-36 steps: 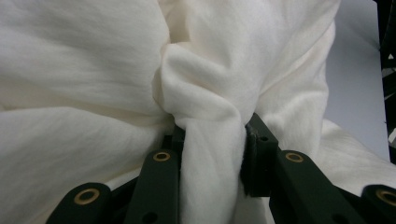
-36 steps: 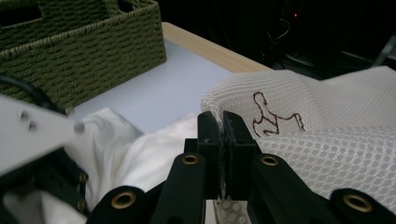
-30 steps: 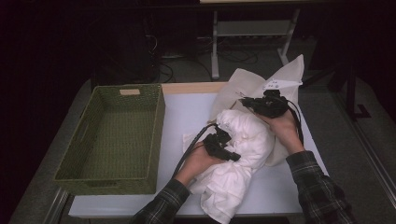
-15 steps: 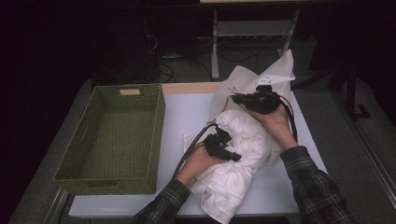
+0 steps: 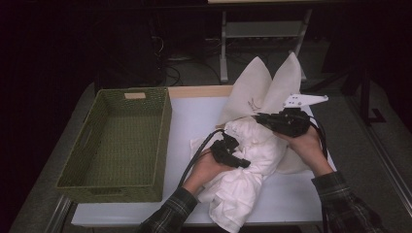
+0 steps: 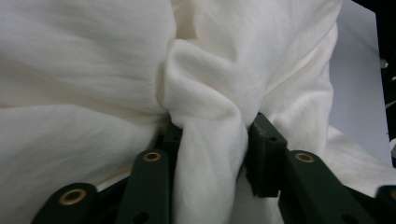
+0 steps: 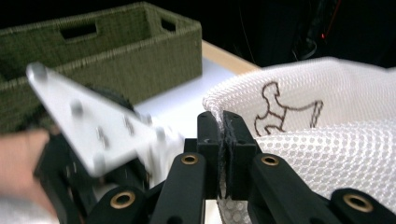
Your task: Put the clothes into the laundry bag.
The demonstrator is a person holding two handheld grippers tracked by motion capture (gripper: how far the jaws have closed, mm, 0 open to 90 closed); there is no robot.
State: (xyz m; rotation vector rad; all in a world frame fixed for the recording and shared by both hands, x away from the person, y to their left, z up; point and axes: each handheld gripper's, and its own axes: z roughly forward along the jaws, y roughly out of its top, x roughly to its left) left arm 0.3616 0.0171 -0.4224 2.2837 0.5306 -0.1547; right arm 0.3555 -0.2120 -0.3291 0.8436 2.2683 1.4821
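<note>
— Where was the white garment [image 5: 252, 165]?
— Heaped right of the green basket [image 5: 116, 141], partly inside the mesh bag [image 5: 265, 90].
— Left gripper [image 5: 232, 154]?
— Clenched on a garment fold.
— Right gripper [image 5: 272, 121]?
— Pinched on the bag's rim, just beyond the garment, farther from the basket; probably held open for stuffing.
</note>
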